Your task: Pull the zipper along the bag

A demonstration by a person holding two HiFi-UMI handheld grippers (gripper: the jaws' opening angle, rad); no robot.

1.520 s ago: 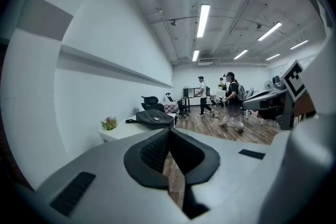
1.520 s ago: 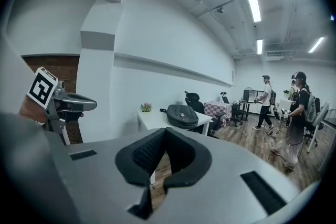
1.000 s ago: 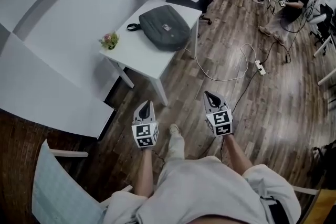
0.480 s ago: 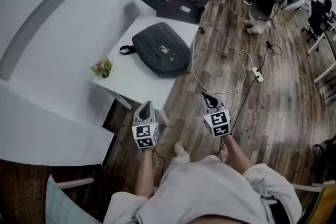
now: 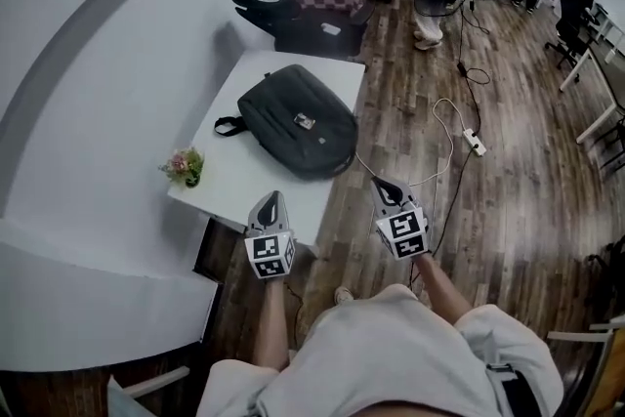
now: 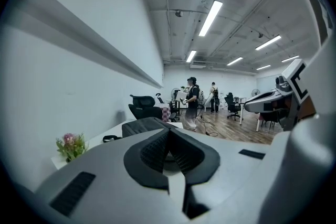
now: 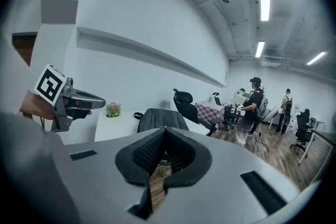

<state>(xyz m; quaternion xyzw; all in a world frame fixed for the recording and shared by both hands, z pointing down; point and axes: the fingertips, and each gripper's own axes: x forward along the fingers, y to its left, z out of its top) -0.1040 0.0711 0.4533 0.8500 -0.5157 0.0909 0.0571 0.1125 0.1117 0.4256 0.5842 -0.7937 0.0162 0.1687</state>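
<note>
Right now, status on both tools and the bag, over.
Left tool shut, empty; right tool shut, empty. Backpack lies flat on white table, untouched, ahead of both. Nothing between tools and bag; small flowers at table's left edge.

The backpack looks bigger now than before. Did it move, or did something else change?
The backpack did not move. The person walked up to the white table, so the backpack and the flower pot show nearer in the head view. The left gripper and right gripper came forward with the person. Both stayed shut and empty, and nothing was grasped.
</note>
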